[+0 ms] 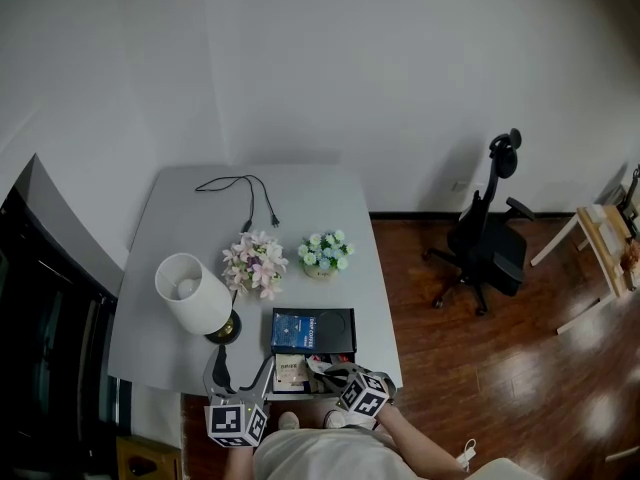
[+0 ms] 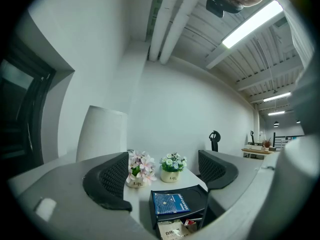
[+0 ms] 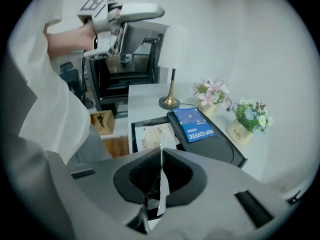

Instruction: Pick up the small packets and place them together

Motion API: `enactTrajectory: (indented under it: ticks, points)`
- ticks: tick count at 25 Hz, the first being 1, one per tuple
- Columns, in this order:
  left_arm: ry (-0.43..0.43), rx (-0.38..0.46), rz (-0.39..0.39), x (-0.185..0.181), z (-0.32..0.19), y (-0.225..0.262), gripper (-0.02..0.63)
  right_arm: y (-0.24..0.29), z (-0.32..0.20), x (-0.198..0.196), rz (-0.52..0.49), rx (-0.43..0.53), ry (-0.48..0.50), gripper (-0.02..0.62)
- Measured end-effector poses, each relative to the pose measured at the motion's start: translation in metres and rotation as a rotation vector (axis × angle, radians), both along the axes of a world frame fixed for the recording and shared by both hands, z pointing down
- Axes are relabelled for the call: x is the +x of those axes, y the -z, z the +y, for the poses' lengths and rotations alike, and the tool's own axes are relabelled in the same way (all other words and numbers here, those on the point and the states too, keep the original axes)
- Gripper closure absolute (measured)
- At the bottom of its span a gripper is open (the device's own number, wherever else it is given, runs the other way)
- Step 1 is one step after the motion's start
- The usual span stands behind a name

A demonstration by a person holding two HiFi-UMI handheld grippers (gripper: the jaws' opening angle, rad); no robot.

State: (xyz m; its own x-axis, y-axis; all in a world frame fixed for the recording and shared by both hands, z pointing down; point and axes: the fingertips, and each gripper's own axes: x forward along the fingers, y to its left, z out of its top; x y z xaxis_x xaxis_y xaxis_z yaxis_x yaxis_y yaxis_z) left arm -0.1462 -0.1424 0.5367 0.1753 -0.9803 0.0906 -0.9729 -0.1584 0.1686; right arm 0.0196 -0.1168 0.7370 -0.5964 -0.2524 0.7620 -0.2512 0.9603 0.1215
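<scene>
Closest in, from the right gripper view: right claw pressed together on a small packet, seen edge-on as a thin pale strip, face and print unreadable. Beside it at the near edge of the grey worktop, left claw spread wide with nothing between the pads; from above, only its marker cube and grey body clear, tips hard to separate from what lies under them. Just beyond, a black tray with a blue coffee box on its farther part and more packets in the nearer part, partly covered by the right claw from above, count unclear. Left of the tray, a white-shaded table lamp, brass base half hidden under the shade. Farther back, a pot of pink flowers and a pot of pale green flowers, side by side and apart; behind them, a black cable lying loose. Off the worktop to the right, a black office chair on the wood floor; at the frame's right edge, a pale wooden stand, cut off.
</scene>
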Motion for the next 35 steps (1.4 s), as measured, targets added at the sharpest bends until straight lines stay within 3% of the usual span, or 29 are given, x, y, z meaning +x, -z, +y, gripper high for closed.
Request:
enactTrajectory:
  ticks: [6,13,18,20,24,31,35]
  points:
    - [-0.017,0.004,0.005,0.006,-0.005,0.000,0.169,0.063,-0.004,0.008,-0.258,-0.144,-0.134,0.592]
    - [-0.034,-0.002,0.011,0.011,-0.008,-0.001,0.169,0.122,-0.036,0.024,-0.469,-0.163,-0.271,0.592]
    - [-0.046,-0.001,0.008,0.012,-0.008,0.000,0.169,0.114,-0.092,0.045,-0.679,-0.284,-0.492,0.592]
    - [-0.051,-0.003,0.004,0.013,-0.008,0.000,0.169,0.092,-0.117,0.054,-0.716,-0.339,-0.581,0.592]
    - [-0.050,-0.002,0.001,0.012,-0.006,0.002,0.169,0.049,-0.145,0.060,-0.606,-0.326,-0.643,0.594]
    - [-0.028,-0.006,-0.008,0.003,-0.004,0.001,0.169,-0.003,-0.163,0.072,-0.293,-0.155,-0.701,0.594]
    - [-0.020,-0.005,-0.013,0.002,-0.003,0.003,0.169,-0.021,-0.166,0.080,-0.135,-0.067,-0.710,0.549]
